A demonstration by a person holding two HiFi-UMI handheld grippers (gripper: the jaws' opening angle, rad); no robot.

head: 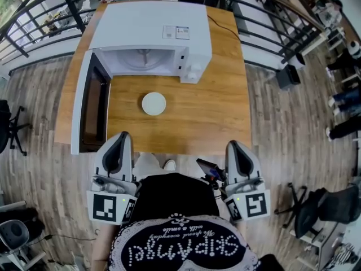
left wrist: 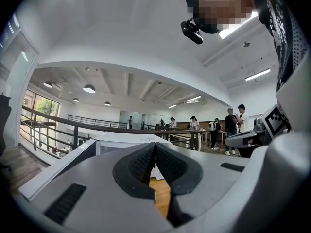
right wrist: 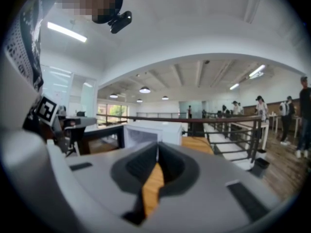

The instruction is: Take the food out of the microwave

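A white microwave point(head: 151, 37) stands at the far side of the wooden table point(head: 208, 117), its door point(head: 90, 107) swung wide open toward the left. Its cavity shows only the bare turntable point(head: 141, 58). A small white round dish point(head: 154, 103) sits on the table in front of the microwave. My left gripper point(head: 122, 138) hovers at the table's near edge, shut and empty. My right gripper point(head: 232, 145) is level with it at the near right edge, also shut and empty. In the left gripper view the jaws meet at the tips point(left wrist: 154, 144); the microwave point(right wrist: 148, 132) shows ahead in the right gripper view.
A black railing point(head: 265, 27) runs behind and beside the table. Office chairs point(head: 316, 208) stand on the wood floor at right and at left point(head: 11, 126). A dark box point(head: 289, 75) sits on the floor at the right. People point(left wrist: 232, 125) stand far off.
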